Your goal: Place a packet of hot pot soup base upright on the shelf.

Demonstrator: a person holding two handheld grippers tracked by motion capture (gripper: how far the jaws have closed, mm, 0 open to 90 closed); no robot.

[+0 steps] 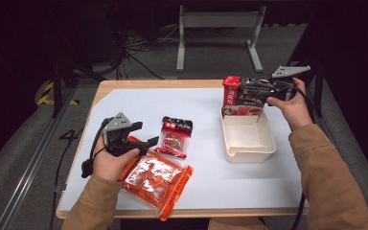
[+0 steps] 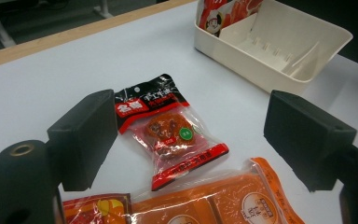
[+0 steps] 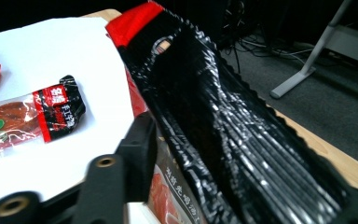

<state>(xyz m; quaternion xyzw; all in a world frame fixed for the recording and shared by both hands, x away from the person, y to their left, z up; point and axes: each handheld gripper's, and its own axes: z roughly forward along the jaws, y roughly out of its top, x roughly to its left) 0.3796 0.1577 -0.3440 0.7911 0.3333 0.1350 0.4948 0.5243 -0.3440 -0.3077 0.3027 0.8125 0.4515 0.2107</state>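
Right gripper [image 1: 271, 94]: fingers clamped on black-red pouch [image 1: 244, 91] above cream tray [image 1: 249, 143]. Left gripper [image 1: 141, 136]: fingers apart, near small red packet [image 2: 170, 128].

A black and red packet [image 1: 249, 91] hangs over the far end of the cream bin [image 1: 263, 143]. Left of the bin lies a small red-and-black snack pack [image 1: 174, 136], and nearer still a big orange packet [image 1: 155, 178], both flat.
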